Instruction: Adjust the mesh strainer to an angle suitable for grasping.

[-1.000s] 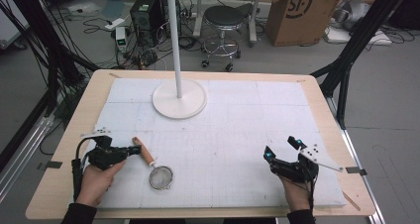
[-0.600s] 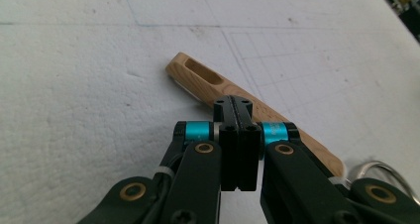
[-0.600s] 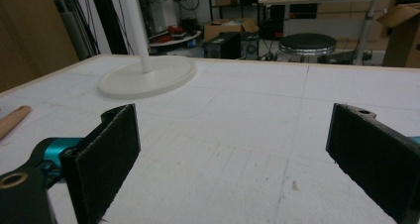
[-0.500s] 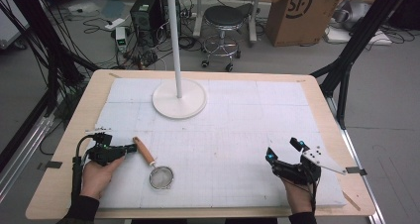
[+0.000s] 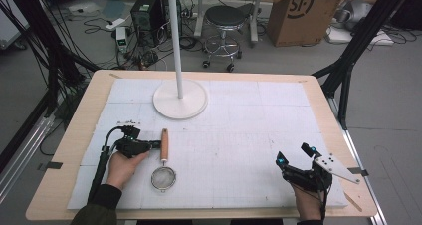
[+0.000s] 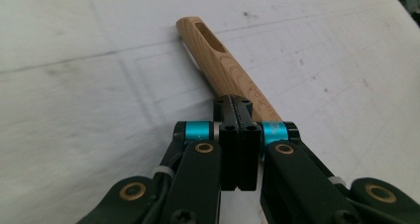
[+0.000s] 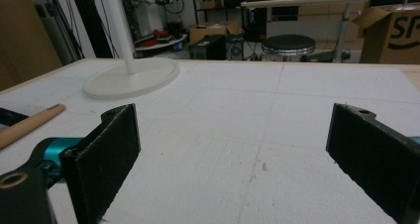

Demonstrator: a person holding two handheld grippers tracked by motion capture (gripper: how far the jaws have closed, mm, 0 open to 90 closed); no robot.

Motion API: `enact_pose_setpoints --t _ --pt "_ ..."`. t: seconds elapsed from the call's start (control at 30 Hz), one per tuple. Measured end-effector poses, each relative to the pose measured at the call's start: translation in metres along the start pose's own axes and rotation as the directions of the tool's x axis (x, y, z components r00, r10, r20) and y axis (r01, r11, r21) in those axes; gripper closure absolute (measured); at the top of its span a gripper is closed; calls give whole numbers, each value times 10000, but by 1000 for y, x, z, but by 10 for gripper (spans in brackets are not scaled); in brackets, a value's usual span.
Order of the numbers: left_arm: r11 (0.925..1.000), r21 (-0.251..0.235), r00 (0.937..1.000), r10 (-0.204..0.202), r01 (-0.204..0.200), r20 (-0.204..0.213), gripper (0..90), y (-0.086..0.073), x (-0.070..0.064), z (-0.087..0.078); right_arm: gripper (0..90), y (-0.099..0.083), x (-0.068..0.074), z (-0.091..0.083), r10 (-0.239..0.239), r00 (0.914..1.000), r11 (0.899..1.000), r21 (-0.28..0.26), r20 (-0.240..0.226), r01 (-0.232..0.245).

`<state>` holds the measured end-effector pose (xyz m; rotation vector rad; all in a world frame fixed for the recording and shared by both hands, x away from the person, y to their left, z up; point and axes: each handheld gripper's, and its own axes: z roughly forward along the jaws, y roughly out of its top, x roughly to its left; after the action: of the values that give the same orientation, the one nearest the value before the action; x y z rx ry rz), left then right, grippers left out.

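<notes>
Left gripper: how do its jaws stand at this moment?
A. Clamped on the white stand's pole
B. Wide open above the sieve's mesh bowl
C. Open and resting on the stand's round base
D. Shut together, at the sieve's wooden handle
D: in the left gripper view the left gripper has its two jaws pressed together with no gap, the sieve's wooden handle lying just beyond them on the white mat.

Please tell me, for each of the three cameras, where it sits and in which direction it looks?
High view: above the person's side, looking forward and down on the table; both hands, left gripper and right gripper show.
Left gripper view: rides the left gripper, looking along its shut jaws at the strainer handle.
Right gripper view: rides the right gripper, looking between open jaws toward the stand.
The high and right gripper views both show the stand, handle and stool.
</notes>
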<state>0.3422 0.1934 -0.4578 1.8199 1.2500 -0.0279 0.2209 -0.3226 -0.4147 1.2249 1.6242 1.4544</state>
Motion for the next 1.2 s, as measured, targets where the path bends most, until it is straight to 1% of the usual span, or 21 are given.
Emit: enact_pose_setpoints --t 0.07,0.13,0.17,0.23,0.33,0.4,0.43,0.5,0.53,0.6,0.7,0.73,0.77,0.8,0.83,0.87,0.9,0.97,1.03,1.1,1.2 --pt "9999 118 9997 44 -47 222 900 3 -6 9 55 0 0 -1 36 10000 10000 13 9 -36" --pt "9990 324 9990 285 -296 334 900 5 -15 19 55 -1 -1 -1 74 10000 10000 37 17 -74" --pt "9987 376 9989 337 -350 337 900 6 -18 23 55 -1 -2 -1 70 10000 10000 47 34 -70" --pt "9983 439 9985 375 -392 394 900 9 -23 28 55 -2 -3 -2 34 10000 10000 37 63 -34" --pt "9961 588 9966 627 -658 535 900 12 -31 36 55 -2 -5 -6 105 9998 9999 -16 146 -104" --pt "9951 621 9951 733 -775 668 900 12 -36 41 55 -2 -6 -9 194 9996 9998 -34 182 -193" --pt "9943 618 9944 823 -864 665 900 12 -38 42 55 -2 -8 -10 171 9997 9999 -22 196 -170" --pt "9944 612 9943 823 -864 671 900 12 -37 41 55 -3 -8 -12 253 9994 9997 -1 226 -253" --pt "9948 589 9941 792 -836 735 900 11 -37 40 55 -3 -9 -12 205 9995 9998 -24 234 -204" --pt "9942 545 9935 888 -928 716 900 10 -38 37 55 -3 -9 -13 220 9994 9997 -58 259 -218" --pt "9959 307 9935 831 -857 780 900 10 -38 30 55 -3 -8 -12 239 9995 9997 -13 202 -239" --pt "9965 176 9935 805 -821 807 900 11 -38 27 55 -3 -8 -11 172 9996 9998 -36 205 -171" --pt "9969 73 9928 774 -783 911 898 11 -38 23 55 -3 -8 -10 165 9997 9999 -29 200 -164" --pt "9978 -110 9918 664 -656 1089 896 10 -40 20 55 -2 -7 -10 137 9997 9999 -33 182 -136" --pt "9983 -200 9899 561 -539 1301 824 10 -41 17 55 -2 -6 -9 152 9997 9999 -12 166 -151" --pt "9987 -216 9889 491 -465 1401 721 9 -44 14 55 -2 -6 -8 153 9998 9999 -8 134 -153" --pt "9982 -132 9886 591 -578 1387 669 8 -46 13 55 -2 -5 -7 139 9998 9999 19 130 -139" --pt "9973 12 9908 729 -735 1139 589 7 -50 11 55 -2 -5 -6 106 9999 9999 31 99 -107" --pt "9965 23 9907 827 -835 1078 558 5 -53 9 55 -2 -3 -4 44 10000 10000 33 72 -44" --pt "9954 19 9892 949 -957 1120 528 4 -56 9 55 -2 -2 -4 70 10000 10000 43 58 -71" --pt "9940 38 9872 1077 -1089 1176 515 1 -63 9 55 -2 -3 -3 57 10000 10000 41 58 -57"
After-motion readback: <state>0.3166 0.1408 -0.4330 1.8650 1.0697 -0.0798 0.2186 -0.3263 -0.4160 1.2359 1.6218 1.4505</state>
